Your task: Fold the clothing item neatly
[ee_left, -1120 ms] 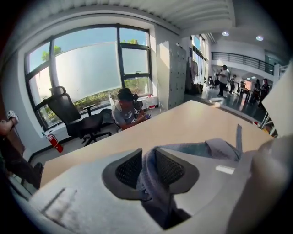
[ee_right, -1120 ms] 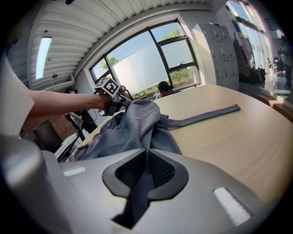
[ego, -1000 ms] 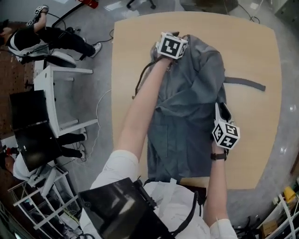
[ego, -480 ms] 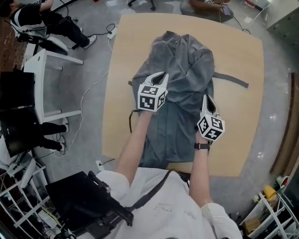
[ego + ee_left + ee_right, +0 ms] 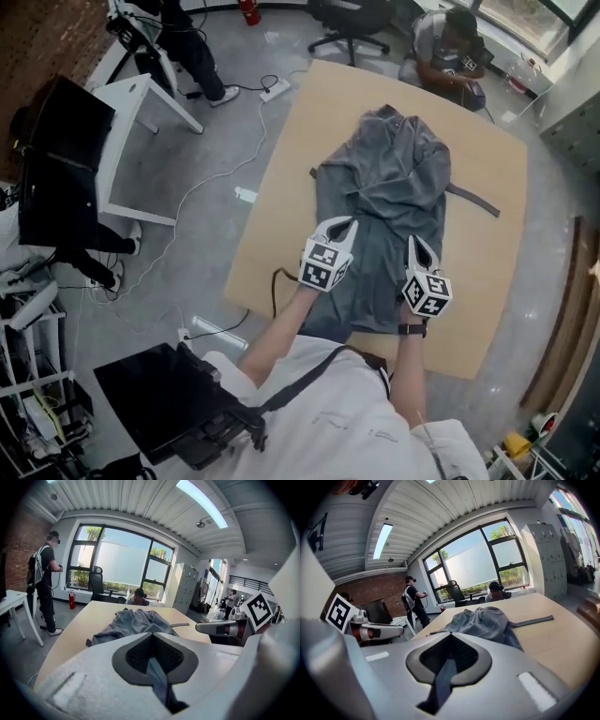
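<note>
one grey garment (image 5: 389,187) on one wooden table (image 5: 281,225). two grippers: left gripper (image 5: 348,225), right gripper (image 5: 412,243). one white table (image 5: 131,89) at upper left, one office chair (image 5: 352,14) at top.

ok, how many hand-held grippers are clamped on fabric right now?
2. The left hand-held gripper is shut on the grey fabric garment at its left side, the right hand-held gripper at its right side, both over the part nearest the person.

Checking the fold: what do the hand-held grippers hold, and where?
The grey garment, lower half: left hand-held gripper pinches its left side, right hand-held gripper its right.
</note>
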